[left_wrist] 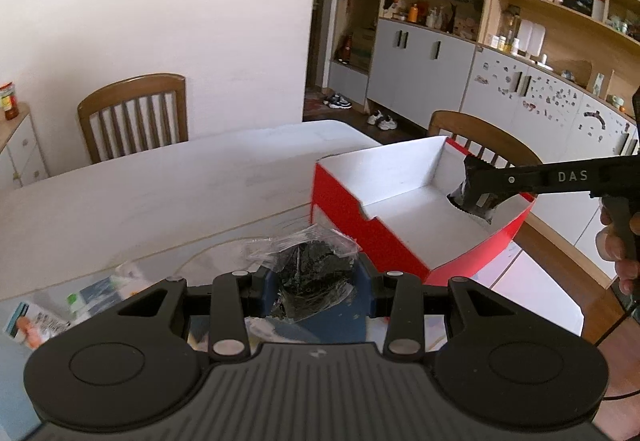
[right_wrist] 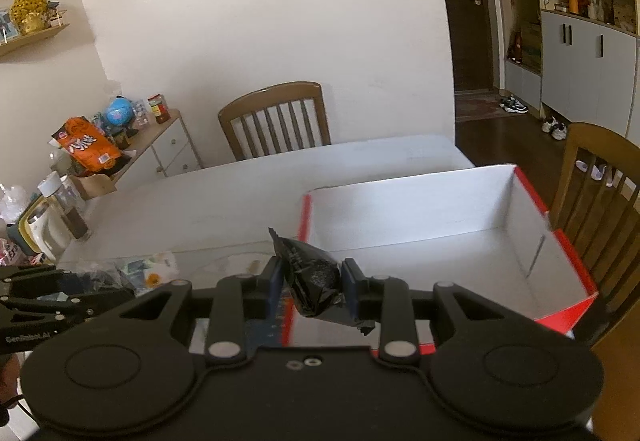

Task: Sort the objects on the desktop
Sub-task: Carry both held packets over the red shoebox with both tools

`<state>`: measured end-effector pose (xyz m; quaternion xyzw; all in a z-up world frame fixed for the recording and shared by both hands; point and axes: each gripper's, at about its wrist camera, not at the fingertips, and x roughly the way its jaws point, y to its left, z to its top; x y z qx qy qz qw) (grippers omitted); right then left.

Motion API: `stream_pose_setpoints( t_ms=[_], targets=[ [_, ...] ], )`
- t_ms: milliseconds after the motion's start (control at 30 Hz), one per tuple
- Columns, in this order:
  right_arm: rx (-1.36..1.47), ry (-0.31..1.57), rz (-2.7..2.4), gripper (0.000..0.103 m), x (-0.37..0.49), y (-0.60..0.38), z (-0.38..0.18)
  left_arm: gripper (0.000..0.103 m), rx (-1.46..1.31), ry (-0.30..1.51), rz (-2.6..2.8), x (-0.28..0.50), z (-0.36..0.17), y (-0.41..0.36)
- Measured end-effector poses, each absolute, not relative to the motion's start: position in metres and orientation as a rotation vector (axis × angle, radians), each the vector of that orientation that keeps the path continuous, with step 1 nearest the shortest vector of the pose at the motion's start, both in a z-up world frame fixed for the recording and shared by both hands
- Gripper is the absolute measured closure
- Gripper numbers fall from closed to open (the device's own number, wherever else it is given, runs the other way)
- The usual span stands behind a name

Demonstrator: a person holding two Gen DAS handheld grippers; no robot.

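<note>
Between the blue-padded fingers [left_wrist: 362, 281] of the black left gripper [left_wrist: 316, 287] sits a dark packet [left_wrist: 314, 281] in clear, shiny wrap. The black right gripper [right_wrist: 310, 283] pinches a glossy black packet [right_wrist: 314, 277] with faint pale print. Ahead and right of those fingers, the box [right_wrist: 568, 261] is red outside, plain white inside. The table [right_wrist: 224, 197] beyond is white.

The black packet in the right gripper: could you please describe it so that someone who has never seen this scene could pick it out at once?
Find the white table and the red box with a white inside at its right end. Above the box's near edge, the right gripper pinches a small crinkled black packet. Unlike the left gripper's dark packet in clear wrap, it is opaque black all over.
</note>
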<state>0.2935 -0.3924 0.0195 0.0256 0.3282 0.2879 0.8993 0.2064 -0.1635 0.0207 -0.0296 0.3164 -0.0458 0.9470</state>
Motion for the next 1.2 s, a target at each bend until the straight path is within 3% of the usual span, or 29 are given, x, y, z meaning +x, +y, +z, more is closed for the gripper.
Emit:
stream_pose_setpoints(
  t_ms=[1200],
  targets=[
    [0.009, 0.776, 0.529, 0.072, 0.382, -0.462, -0.025, 0.065, 0.103, 0.813, -0.312, 0.350, -0.011, -0.275]
  ],
)
